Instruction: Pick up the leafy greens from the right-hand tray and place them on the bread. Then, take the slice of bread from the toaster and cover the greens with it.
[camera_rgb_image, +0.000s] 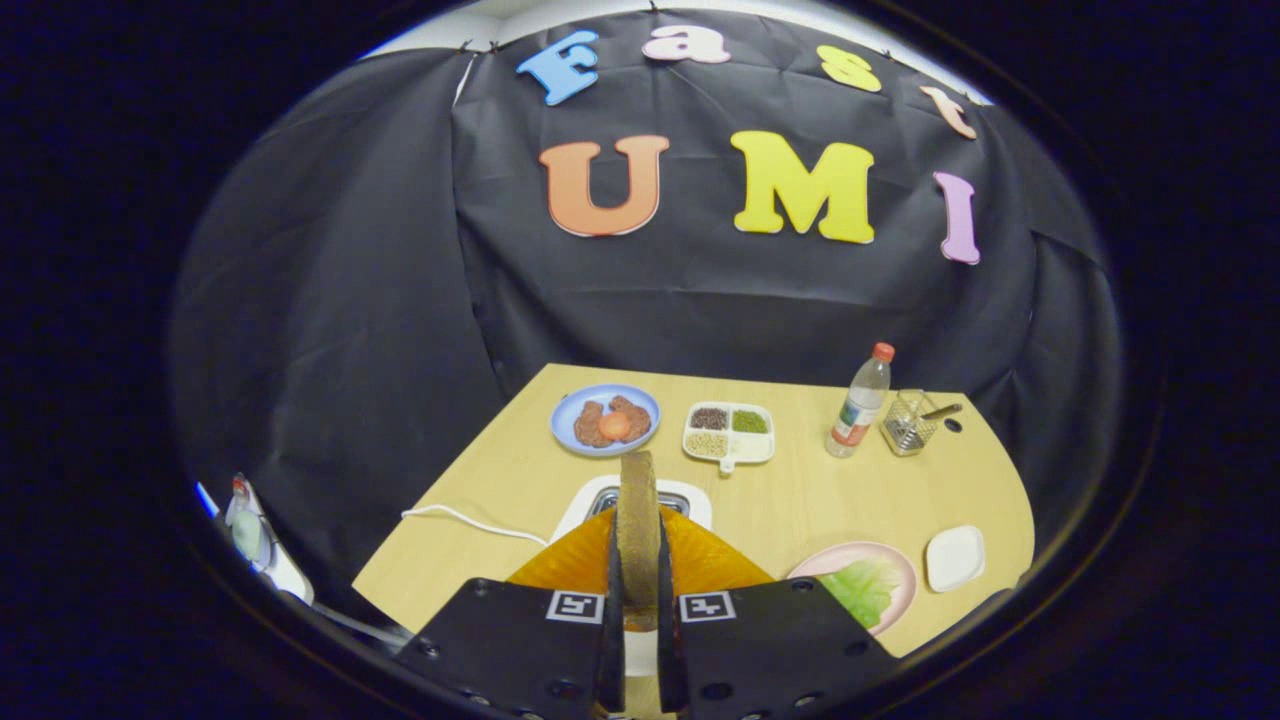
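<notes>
My gripper (637, 525) is shut on a slice of bread (637, 490), which stands edge-on and upright between the orange fingers (570, 565). Right behind and below the slice sits the white toaster (690, 497), its dark slot showing on either side of the bread. To the right of the fingers lies a pink plate (900, 560) with the leafy greens (862, 590) spread on it. Whether a slice of bread lies under the greens I cannot tell. Just beyond the plate is a small white tray (955, 557) with nothing on it.
On the wooden table (780, 500), at the back, are a blue plate of meat and an orange piece (605, 418), a white divided dish of grains (729, 433), a water bottle (860, 402) and a wire basket (908, 422). A white cord (470, 520) runs left from the toaster.
</notes>
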